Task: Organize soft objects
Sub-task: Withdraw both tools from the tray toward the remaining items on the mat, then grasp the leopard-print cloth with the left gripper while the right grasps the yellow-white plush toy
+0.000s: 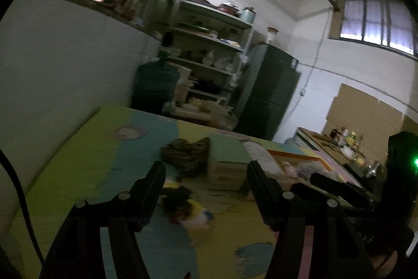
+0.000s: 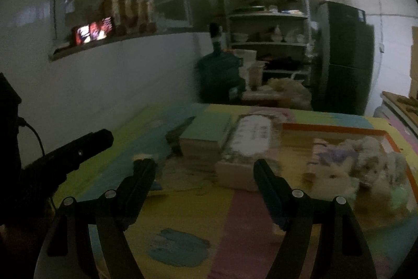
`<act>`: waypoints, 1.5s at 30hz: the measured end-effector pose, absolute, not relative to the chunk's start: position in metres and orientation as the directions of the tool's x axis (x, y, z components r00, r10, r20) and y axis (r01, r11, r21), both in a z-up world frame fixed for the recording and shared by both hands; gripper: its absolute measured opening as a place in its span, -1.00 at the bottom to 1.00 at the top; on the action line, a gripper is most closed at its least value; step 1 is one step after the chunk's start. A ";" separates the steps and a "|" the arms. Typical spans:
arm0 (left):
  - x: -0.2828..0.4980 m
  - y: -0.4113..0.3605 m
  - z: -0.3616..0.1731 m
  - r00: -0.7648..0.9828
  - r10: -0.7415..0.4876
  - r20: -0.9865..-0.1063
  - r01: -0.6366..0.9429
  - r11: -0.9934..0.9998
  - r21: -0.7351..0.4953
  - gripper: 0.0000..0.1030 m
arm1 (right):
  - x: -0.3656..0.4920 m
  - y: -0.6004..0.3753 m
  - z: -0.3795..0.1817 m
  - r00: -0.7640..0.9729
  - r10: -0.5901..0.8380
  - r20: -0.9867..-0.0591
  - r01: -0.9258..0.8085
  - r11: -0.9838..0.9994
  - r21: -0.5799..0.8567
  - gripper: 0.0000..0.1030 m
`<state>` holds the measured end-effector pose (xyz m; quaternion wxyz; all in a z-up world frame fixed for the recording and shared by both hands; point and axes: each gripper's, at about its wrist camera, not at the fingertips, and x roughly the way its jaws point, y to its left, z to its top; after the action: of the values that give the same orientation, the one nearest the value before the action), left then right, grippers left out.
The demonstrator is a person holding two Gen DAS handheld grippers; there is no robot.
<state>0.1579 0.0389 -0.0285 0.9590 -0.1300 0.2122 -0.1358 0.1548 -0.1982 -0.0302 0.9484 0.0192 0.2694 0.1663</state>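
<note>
Hand-held grippers (image 2: 206, 169) open, empty; plush toys (image 2: 360, 169) in tray (image 2: 339, 128).

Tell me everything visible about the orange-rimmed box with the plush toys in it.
The box is a shallow, open-topped rectangular tray with a bright orange rim and a pale inner floor, cardboard by the look of it. It lies flat on the coloured mat, at the right of the right wrist view, beside a white patterned carton. Fluffy cream and pale plush toys fill its near right part; the far left part looks bare. Neither claw touches it. The picture is dim and blurred, so finer detail cannot be told.
</note>
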 end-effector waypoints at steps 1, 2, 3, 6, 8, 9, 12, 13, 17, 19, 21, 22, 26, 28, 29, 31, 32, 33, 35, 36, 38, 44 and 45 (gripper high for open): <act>0.158 0.046 -0.030 0.878 -0.300 -0.372 0.188 0.933 -0.307 0.25 | 0.158 -0.193 -0.032 0.792 0.332 -0.512 -0.315 0.941 0.123 0.53; 0.158 0.052 -0.031 0.881 -0.291 -0.373 0.179 0.935 -0.307 0.25 | 0.161 -0.187 -0.033 0.784 0.339 -0.520 -0.326 0.938 0.120 0.53; 0.158 0.056 -0.032 0.883 -0.282 -0.374 0.169 0.936 -0.307 0.25 | 0.165 -0.180 -0.035 0.773 0.348 -0.529 -0.338 0.933 0.120 0.53; 0.158 0.072 -0.036 0.890 -0.254 -0.378 0.139 0.942 -0.306 0.25 | 0.174 -0.165 -0.042 0.745 0.377 -0.550 -0.373 0.920 0.125 0.53; 0.160 0.082 -0.040 0.893 -0.236 -0.383 0.118 0.944 -0.307 0.25 | 0.181 -0.154 -0.048 0.717 0.404 -0.568 -0.403 0.905 0.134 0.53; 0.161 0.086 -0.041 0.894 -0.227 -0.387 0.108 0.946 -0.304 0.25 | 0.186 -0.148 -0.052 0.699 0.414 -0.583 -0.417 0.898 0.138 0.53; 0.163 0.095 -0.046 0.893 -0.198 -0.404 0.081 0.954 -0.289 0.25 | 0.202 -0.131 -0.066 0.634 0.446 -0.632 -0.460 0.874 0.155 0.53; 0.165 0.100 -0.048 0.892 -0.191 -0.410 0.073 0.955 -0.287 0.25 | 0.208 -0.125 -0.070 0.615 0.453 -0.646 -0.473 0.867 0.158 0.53; 0.166 0.110 -0.054 0.889 -0.181 -0.421 0.055 0.954 -0.294 0.25 | 0.224 -0.103 -0.083 0.565 0.462 -0.684 -0.516 0.844 0.144 0.53; 0.168 0.115 -0.056 0.888 -0.176 -0.426 0.046 0.954 -0.298 0.25 | 0.231 -0.095 -0.088 0.551 0.450 -0.702 -0.529 0.840 0.124 0.53; 0.170 0.118 -0.058 0.886 -0.172 -0.430 0.038 0.952 -0.302 0.25 | 0.237 -0.089 -0.094 0.537 0.440 -0.720 -0.534 0.838 0.114 0.53; 0.171 0.120 -0.059 0.885 -0.170 -0.433 0.034 0.952 -0.304 0.25 | 0.240 -0.086 -0.097 0.527 0.436 -0.730 -0.536 0.837 0.113 0.53; 0.174 0.124 -0.062 0.883 -0.169 -0.438 0.029 0.951 -0.307 0.25 | 0.248 -0.077 -0.108 0.494 0.417 -0.763 -0.549 0.830 0.098 0.53; 0.176 0.124 -0.063 0.881 -0.169 -0.441 0.028 0.951 -0.309 0.25 | 0.250 -0.072 -0.112 0.480 0.414 -0.773 -0.561 0.822 0.092 0.53; 0.177 0.124 -0.063 0.880 -0.170 -0.443 0.028 0.951 -0.309 0.25 | 0.251 -0.071 -0.113 0.477 0.413 -0.776 -0.563 0.821 0.090 0.45; 0.177 0.124 -0.064 0.878 -0.171 -0.446 0.028 0.951 -0.309 0.25 | 0.254 -0.069 -0.115 0.472 0.405 -0.783 -0.565 0.821 0.083 0.18; 0.178 0.123 -0.064 0.877 -0.173 -0.448 0.029 0.950 -0.310 0.25 | 0.254 -0.068 -0.116 0.472 0.399 -0.786 -0.565 0.821 0.077 0.06; 0.178 0.123 -0.064 0.876 -0.174 -0.449 0.030 0.950 -0.310 0.25 | 0.254 -0.068 -0.116 0.474 0.394 -0.787 -0.566 0.821 0.070 -0.03; 0.180 0.122 -0.065 0.874 -0.176 -0.452 0.031 0.950 -0.309 0.25 | 0.254 -0.067 -0.116 0.471 0.398 -0.787 -0.575 0.815 0.069 -0.14; 0.180 0.123 -0.065 0.874 -0.177 -0.453 0.032 0.950 -0.310 0.25 | 0.253 -0.067 -0.116 0.469 0.401 -0.787 -0.579 0.813 0.069 -0.21; 0.181 0.122 -0.065 0.872 -0.182 -0.455 0.036 0.950 -0.310 0.25 | 0.250 -0.067 -0.115 0.474 0.397 -0.786 -0.578 0.814 0.063 -0.23; 0.197 0.111 -0.062 0.860 -0.181 -0.478 0.061 0.965 -0.256 0.25 | 0.234 -0.081 -0.108 0.491 0.431 -0.757 -0.554 0.825 0.111 -0.26; 0.204 0.107 -0.060 0.854 -0.189 -0.485 0.076 0.967 -0.244 0.25 | 0.228 -0.086 -0.106 0.496 0.438 -0.750 -0.547 0.828 0.122 -0.26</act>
<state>0.2037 0.1070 -0.0600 0.9566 -0.1085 0.2616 -0.0692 0.2285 -0.0857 -0.1061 0.8624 -0.0659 0.4129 0.2855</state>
